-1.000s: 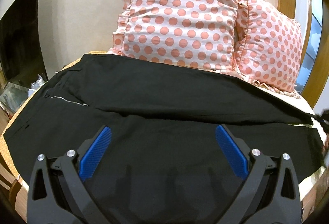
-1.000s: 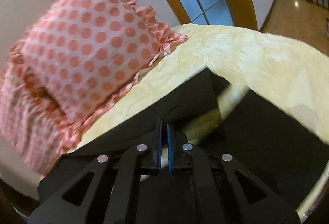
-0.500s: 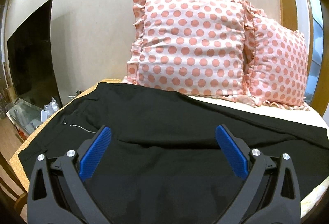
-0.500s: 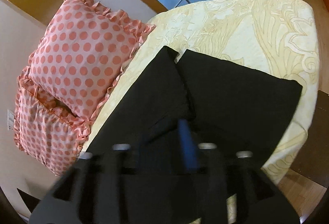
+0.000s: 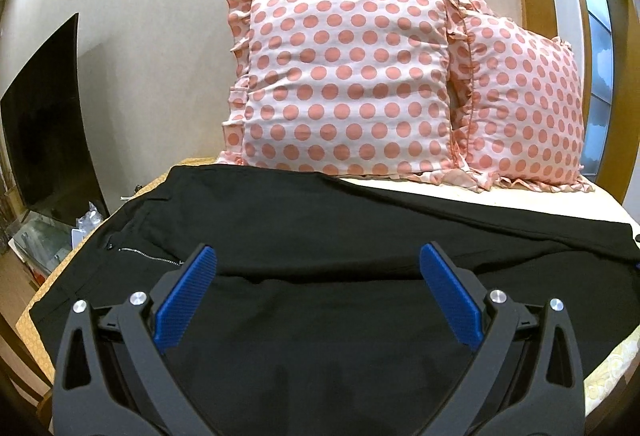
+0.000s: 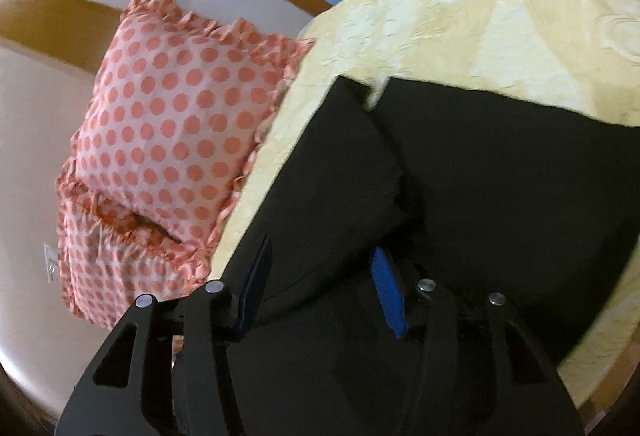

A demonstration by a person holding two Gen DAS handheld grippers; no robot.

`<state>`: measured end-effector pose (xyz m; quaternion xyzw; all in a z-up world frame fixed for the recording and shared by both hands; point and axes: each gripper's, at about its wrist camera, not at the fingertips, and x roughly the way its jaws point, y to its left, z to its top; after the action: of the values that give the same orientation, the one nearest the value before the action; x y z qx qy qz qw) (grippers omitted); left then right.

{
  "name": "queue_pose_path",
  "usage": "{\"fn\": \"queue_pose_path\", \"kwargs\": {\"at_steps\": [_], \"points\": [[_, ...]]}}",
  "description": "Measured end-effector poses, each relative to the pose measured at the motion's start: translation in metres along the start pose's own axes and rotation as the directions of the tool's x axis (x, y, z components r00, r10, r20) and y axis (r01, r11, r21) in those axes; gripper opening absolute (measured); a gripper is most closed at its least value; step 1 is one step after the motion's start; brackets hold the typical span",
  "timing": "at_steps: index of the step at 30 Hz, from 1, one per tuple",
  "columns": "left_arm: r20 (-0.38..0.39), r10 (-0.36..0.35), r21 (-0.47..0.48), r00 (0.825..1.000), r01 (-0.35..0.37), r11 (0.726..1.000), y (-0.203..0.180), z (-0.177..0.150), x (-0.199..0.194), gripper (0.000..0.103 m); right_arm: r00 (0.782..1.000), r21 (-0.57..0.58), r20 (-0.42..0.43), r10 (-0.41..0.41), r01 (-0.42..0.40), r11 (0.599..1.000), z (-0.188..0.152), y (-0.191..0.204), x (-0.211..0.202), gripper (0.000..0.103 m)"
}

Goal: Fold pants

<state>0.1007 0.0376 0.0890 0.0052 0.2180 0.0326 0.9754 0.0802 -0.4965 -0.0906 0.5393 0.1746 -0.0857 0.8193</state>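
Note:
Black pants (image 5: 320, 232) lie spread flat across a cream bedspread, waistband and zipper (image 5: 148, 255) at the left, legs running right. My left gripper (image 5: 318, 288) is open and empty, hovering over the near leg. In the right wrist view the two leg ends (image 6: 460, 172) lie side by side on the bedspread (image 6: 500, 16). My right gripper (image 6: 324, 280) is open above the legs, holding nothing.
Two pink polka-dot pillows (image 5: 344, 84) (image 5: 524, 108) lean on the wall behind the pants; one shows in the right wrist view (image 6: 176, 108). A dark screen (image 5: 44, 128) stands at the left. The bed edge (image 6: 600, 336) drops off to the right.
My right gripper has opened and let go of the pant leg, which now lies flat. My left gripper has pulled back and tilted up, staying open.

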Motion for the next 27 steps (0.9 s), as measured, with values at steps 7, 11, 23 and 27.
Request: {"fn": "queue_pose_path", "kwargs": {"at_steps": [7, 11, 23, 27], "points": [[0.008, -0.124, 0.028, 0.992, 0.124, 0.992, 0.01, 0.004, 0.006, 0.101, 0.998, -0.036, 0.03, -0.052, 0.053, 0.998, -0.005, 0.011, 0.016, 0.026], [-0.075, -0.201, -0.059, 0.977, 0.197, 0.979, 0.028, 0.012, 0.023, 0.101, 0.999, -0.028, 0.051, 0.0, 0.001, 1.0, -0.007, 0.003, 0.015, 0.003], [-0.235, -0.212, -0.359, 0.949, 0.119, 0.926, 0.109, 0.075, 0.149, 0.101, 0.981, -0.009, 0.167, 0.098, -0.098, 0.995, -0.005, -0.005, -0.03, 0.003], [-0.33, -0.226, -0.425, 0.917, 0.069, 0.903, 0.113, 0.086, 0.215, 0.1, 0.979, -0.007, 0.18, 0.098, -0.098, 0.995, -0.004, -0.007, -0.034, 0.003]]}}
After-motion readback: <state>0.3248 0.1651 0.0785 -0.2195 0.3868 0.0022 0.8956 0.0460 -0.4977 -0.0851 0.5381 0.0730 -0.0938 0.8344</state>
